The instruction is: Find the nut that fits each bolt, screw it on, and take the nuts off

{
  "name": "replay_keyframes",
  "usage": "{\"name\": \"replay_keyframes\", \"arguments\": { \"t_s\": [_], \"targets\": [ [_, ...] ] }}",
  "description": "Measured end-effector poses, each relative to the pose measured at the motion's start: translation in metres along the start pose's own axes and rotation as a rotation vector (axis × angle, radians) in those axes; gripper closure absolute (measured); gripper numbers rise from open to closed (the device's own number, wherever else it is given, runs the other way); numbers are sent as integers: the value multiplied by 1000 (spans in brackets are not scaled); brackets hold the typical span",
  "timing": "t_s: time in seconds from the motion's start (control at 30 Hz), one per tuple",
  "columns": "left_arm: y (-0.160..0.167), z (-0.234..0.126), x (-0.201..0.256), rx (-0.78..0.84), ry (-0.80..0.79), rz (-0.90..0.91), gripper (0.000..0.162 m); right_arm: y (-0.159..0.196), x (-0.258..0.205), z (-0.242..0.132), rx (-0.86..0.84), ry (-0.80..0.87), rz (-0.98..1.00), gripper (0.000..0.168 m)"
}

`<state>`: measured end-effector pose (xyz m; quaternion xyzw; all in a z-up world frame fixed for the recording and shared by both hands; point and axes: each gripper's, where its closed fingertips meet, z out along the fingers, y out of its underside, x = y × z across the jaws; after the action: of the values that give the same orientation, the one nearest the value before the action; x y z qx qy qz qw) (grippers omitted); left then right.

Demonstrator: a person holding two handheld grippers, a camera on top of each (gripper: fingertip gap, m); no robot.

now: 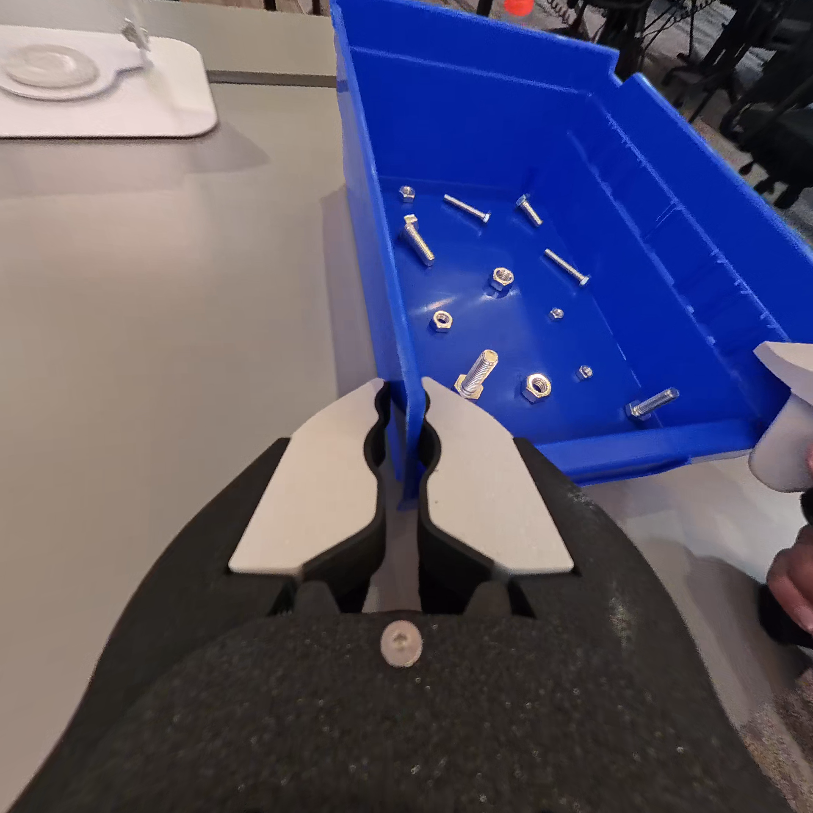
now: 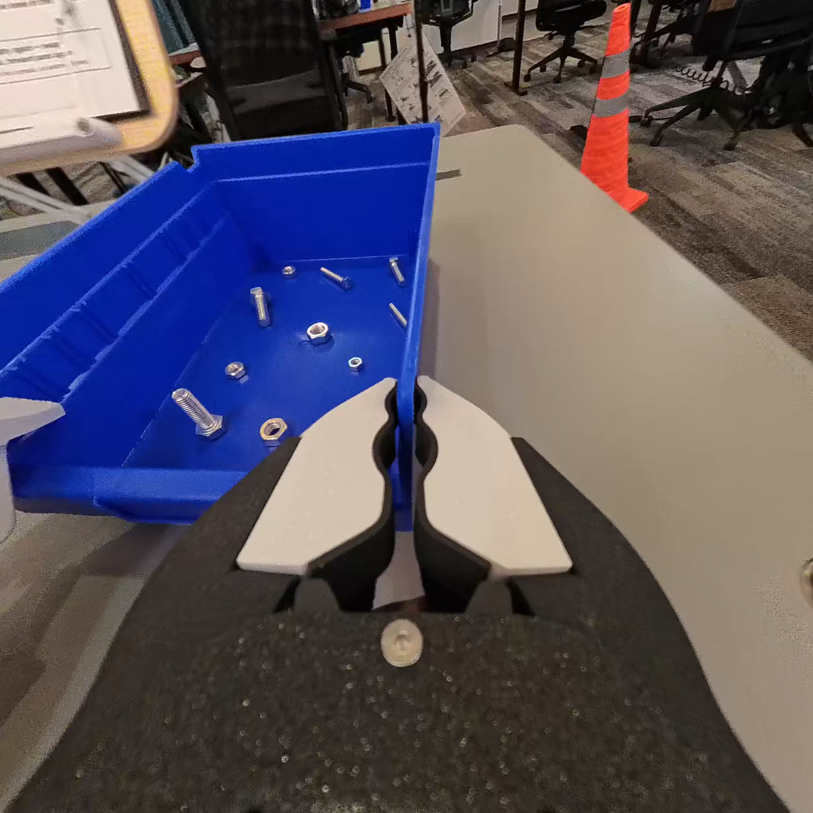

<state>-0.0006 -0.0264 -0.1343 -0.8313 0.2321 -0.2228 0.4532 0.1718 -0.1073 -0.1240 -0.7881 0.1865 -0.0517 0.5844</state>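
Note:
A blue plastic bin (image 1: 484,132) stands on the grey table and holds several loose silver bolts and nuts. My left gripper (image 1: 405,387) is shut on the bin's left side wall (image 1: 411,440) near its front corner. My right gripper (image 2: 407,387) is shut on the bin's right side wall (image 2: 407,440) near the front. A thick bolt (image 1: 477,374) stands on its head close to my left fingers, with a large nut (image 1: 536,387) beside it. In the right wrist view the same bolt (image 2: 198,413) and nut (image 2: 272,429) lie to the left of my fingers. The bin (image 2: 308,198) fills that view's left half.
A white pad with a clear round dish (image 1: 48,70) lies at the far left of the table. An orange traffic cone (image 2: 611,114) stands on the floor beyond the table's right edge. Office chairs and desks are behind. A hand (image 1: 792,585) shows at the right edge. The tips of one gripper are about 20 cm away from the tips of the other.

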Motion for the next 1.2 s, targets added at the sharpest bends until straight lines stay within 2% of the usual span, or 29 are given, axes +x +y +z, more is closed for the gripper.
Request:
{"name": "replay_keyframes", "arguments": {
  "t_s": [0.13,0.4,0.6,0.73,0.83,0.87,0.93,0.97,1.07,1.13,1.2],
  "targets": [
    [6,-37,-42,-4,-41,75,153,8,-51,-10,9,-77,22,165],
    [31,-120,-166,-8,-208,61,156,21,-196,-25,16,-279,-79,163],
    [45,-153,-227,-15,-308,17,157,40,-266,-21,-21,-377,-134,163],
    [49,-158,-240,5,-319,-8,158,43,-280,-20,-29,-396,-155,162],
    [49,-155,-238,39,-269,-43,152,46,-281,-18,-64,-442,-118,159],
    [51,-155,-233,38,-229,-46,143,46,-283,-20,-73,-479,-122,153],
    [57,-163,-221,26,-133,-77,122,42,-282,-27,-69,-535,-150,129],
    [61,-171,-215,17,-89,-91,111,38,-282,-34,-43,-571,-167,126],
    [71,-206,-215,22,-42,-82,103,24,-270,-51,78,-635,-247,127],
    [75,-230,-240,38,-80,-81,99,18,-254,-56,172,-632,-284,134],
    [75,-247,-284,52,-141,-102,95,14,-240,-55,223,-631,-237,142]
  ]
}}
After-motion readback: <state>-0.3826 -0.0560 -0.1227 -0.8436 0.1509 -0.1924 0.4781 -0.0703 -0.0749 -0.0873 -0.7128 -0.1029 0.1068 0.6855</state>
